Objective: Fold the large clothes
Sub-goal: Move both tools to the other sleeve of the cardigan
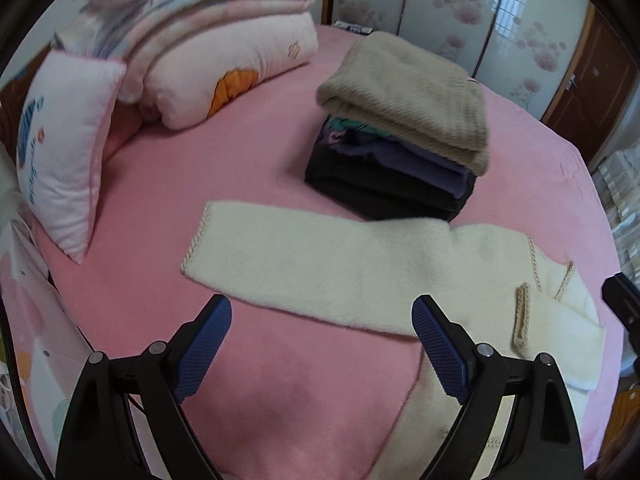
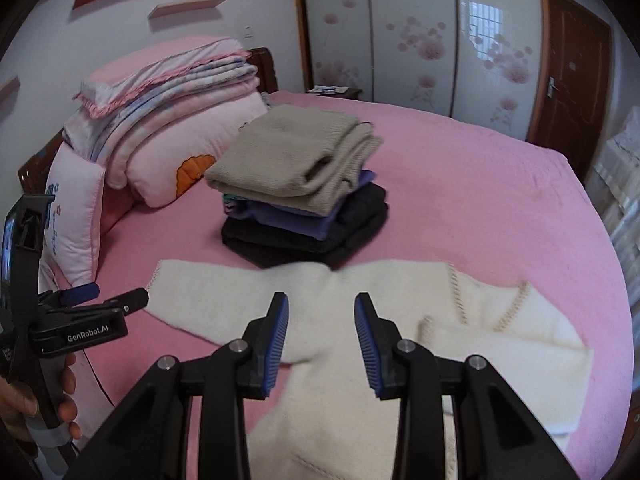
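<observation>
A cream fuzzy sweater (image 1: 340,268) lies flat on the pink bed (image 1: 260,152), one sleeve stretched left; it also shows in the right wrist view (image 2: 400,320). My left gripper (image 1: 322,316) is open and empty, hovering over the near edge of that sleeve. It also shows at the left of the right wrist view (image 2: 116,294), beside the sleeve's cuff. My right gripper (image 2: 321,312) is open and empty above the sweater's middle.
A stack of folded clothes (image 1: 400,132), a beige knit on top, stands just behind the sweater, also in the right wrist view (image 2: 304,184). Pillows and folded quilts (image 1: 192,40) lie at the bed's head. Wardrobe doors (image 2: 400,32) stand behind the bed.
</observation>
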